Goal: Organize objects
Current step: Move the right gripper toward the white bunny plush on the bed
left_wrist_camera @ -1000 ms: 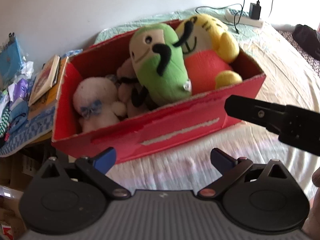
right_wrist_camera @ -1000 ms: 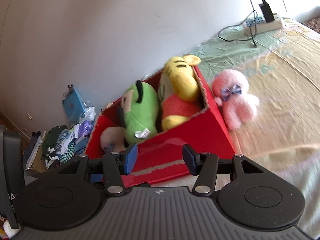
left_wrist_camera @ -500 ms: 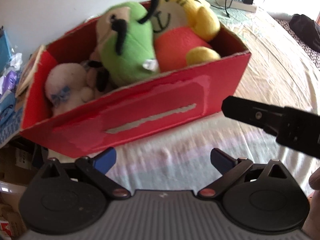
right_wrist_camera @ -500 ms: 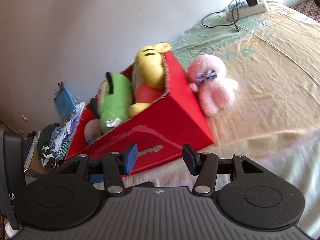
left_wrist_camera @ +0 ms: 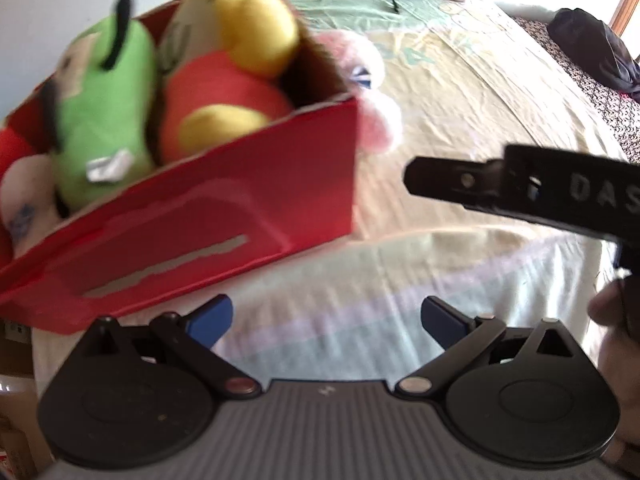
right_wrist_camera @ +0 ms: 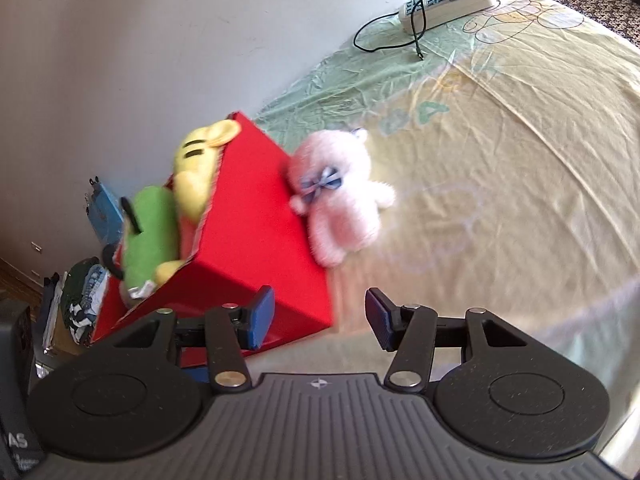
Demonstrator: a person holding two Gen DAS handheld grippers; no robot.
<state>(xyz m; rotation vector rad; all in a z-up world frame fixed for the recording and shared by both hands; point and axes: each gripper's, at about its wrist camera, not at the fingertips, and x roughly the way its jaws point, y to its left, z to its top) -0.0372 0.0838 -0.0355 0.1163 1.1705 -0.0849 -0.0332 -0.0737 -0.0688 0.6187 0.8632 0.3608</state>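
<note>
One pink plush (right_wrist_camera: 340, 204) beside red box (right_wrist_camera: 256, 216); three plushies inside.

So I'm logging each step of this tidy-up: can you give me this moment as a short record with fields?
surface: bed sheet
container: red box, open top, on the sheet
in box: green plush, yellow and red plush, white plush
outside box: pink plush, lying against the box's end wall
left gripper: open, empty, facing the box's long side
right gripper: open, empty, pointed toward the pink plush
far edge: power strip with a charger plugged in
</note>
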